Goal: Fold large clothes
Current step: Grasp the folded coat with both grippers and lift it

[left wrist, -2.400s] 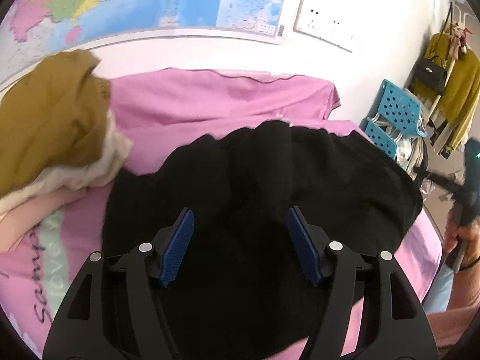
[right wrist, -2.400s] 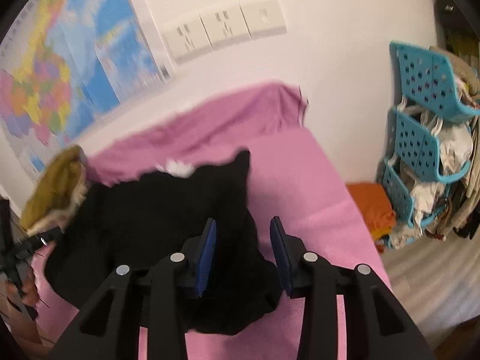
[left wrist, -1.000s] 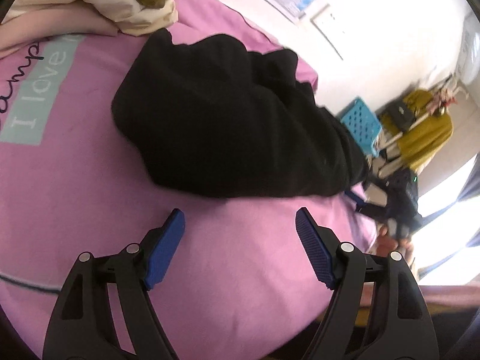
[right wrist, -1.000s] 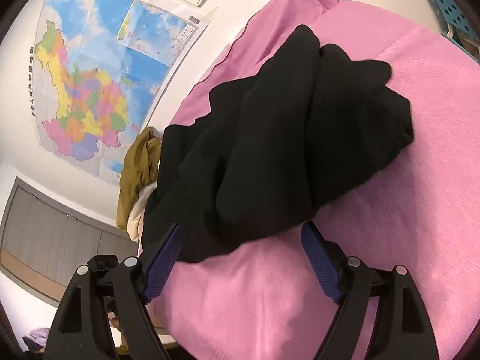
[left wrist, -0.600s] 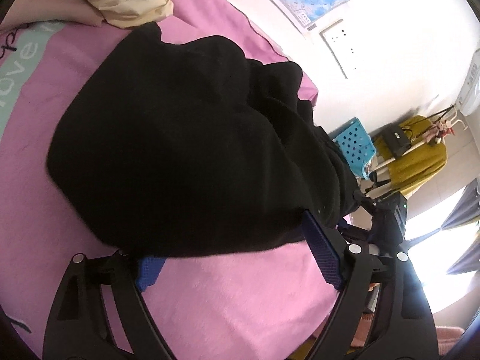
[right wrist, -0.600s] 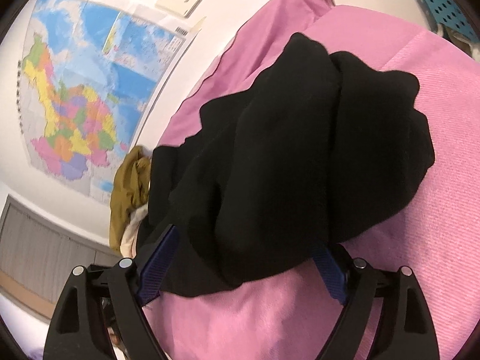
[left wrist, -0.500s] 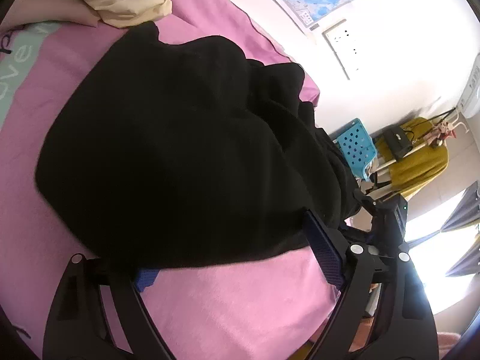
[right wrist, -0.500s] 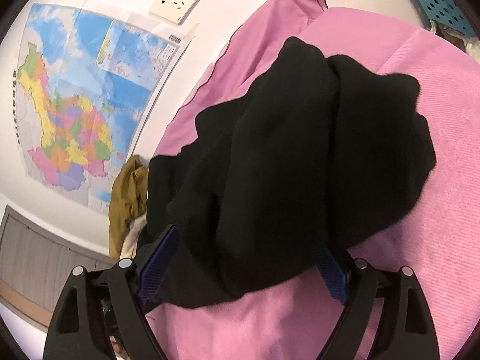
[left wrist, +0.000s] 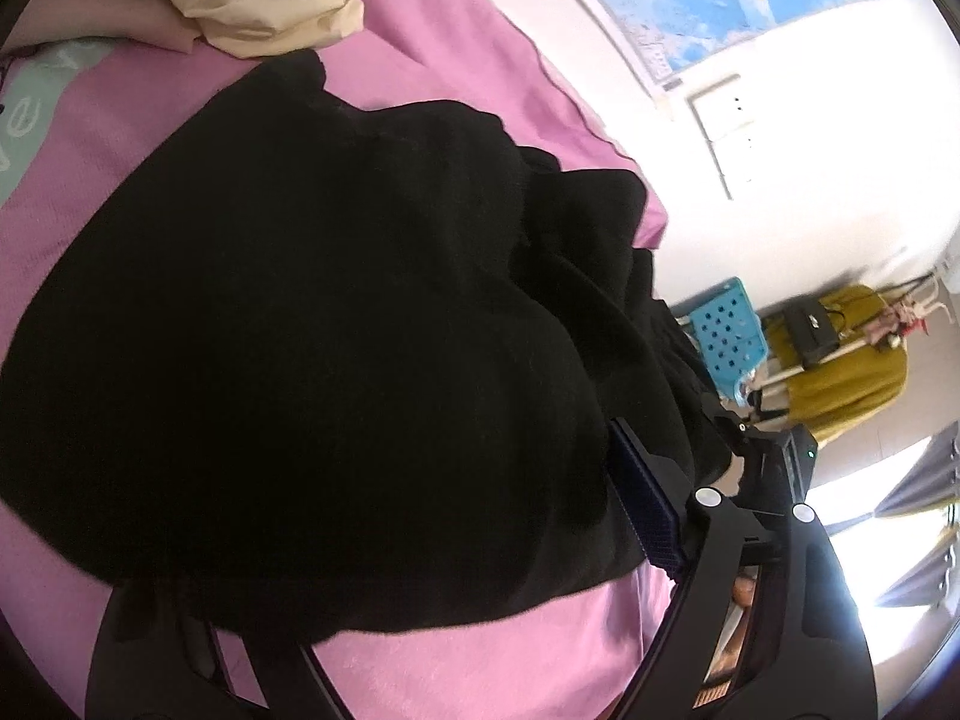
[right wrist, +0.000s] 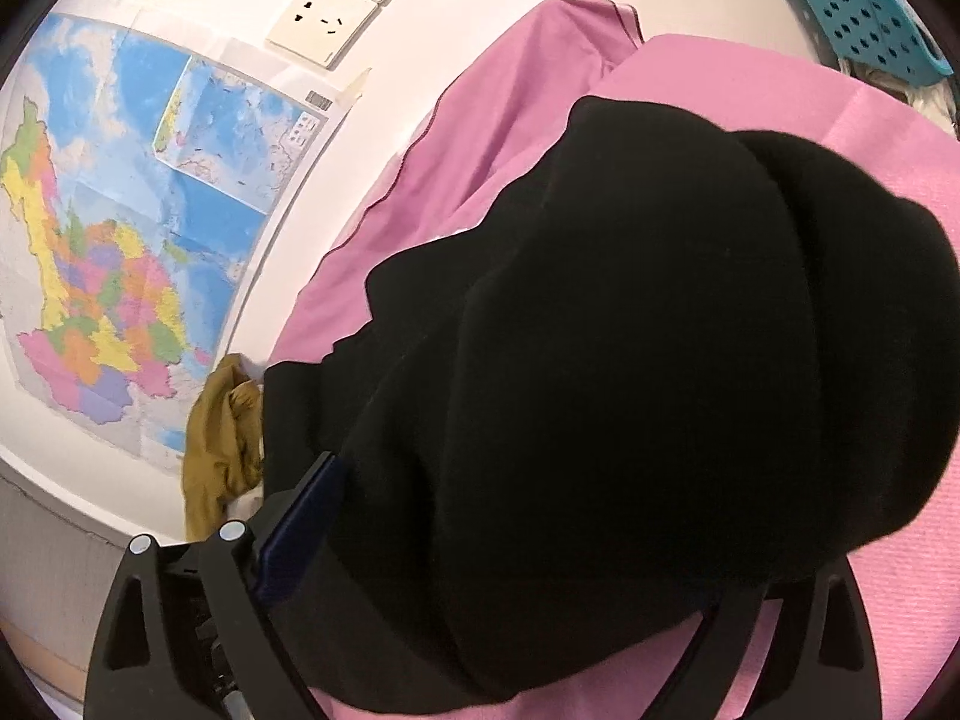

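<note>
Black garment [left wrist: 312, 330] bunches between both grippers' wide jaws, left closing, right opening.

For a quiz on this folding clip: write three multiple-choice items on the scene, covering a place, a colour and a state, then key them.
1. Where does the black garment lie?
A. on the pink bed cover
B. on the floor
C. in the blue basket

2. What colour is the garment next to the wall map?
A. red
B. mustard
C. white

3. How is the black garment?
A. spread flat
B. hung up
C. bunched in a heap

Key: 1 A, pink cover shows round it; 2 B, the mustard garment lies below the map; 3 C, thick rounded folds.
</note>
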`<state>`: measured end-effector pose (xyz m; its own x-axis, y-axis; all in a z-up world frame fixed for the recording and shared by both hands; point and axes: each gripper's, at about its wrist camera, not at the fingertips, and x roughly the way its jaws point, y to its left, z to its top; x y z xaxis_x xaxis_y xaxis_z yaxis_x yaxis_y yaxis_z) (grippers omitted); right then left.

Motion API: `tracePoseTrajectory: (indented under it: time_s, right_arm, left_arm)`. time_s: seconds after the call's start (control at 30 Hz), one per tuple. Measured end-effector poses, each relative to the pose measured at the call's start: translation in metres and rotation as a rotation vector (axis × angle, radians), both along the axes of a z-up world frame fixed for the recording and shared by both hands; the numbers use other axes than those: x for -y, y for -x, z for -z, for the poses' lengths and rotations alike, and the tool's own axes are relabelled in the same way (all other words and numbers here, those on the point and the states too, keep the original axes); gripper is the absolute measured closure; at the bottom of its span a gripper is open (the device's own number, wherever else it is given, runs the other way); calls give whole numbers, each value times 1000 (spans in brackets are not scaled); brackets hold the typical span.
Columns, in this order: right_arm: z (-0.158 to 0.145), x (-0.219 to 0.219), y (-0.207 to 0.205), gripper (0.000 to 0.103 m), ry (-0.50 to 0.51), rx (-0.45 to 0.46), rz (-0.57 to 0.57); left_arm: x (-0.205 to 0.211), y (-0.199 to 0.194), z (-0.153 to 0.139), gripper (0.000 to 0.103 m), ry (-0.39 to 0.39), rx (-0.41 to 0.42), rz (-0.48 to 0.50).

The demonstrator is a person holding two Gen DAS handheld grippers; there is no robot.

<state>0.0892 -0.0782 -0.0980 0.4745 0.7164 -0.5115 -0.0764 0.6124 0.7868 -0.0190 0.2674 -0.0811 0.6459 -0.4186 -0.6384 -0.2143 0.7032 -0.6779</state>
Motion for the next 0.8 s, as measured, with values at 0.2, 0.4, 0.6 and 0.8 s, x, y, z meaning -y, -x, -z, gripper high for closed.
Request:
tracePoseTrajectory:
  time_s: [0.2, 0.4, 0.6, 0.8]
  right_arm:
    - [4, -5, -2, 34, 51, 22, -18]
    - [4, -6, -6, 28, 31, 25, -30]
    - [1, -14, -11, 19, 41, 39, -27]
    - [8, -15, -18, 68, 2, 26, -63]
  left_arm:
    - [8, -7, -4, 21, -68, -10, -9]
    - [11, -9, -5, 21, -98, -7, -7]
    - [6, -11, -2, 15, -69, -2, 6]
    - [-5, -16, 1, 30, -29, -5, 18]
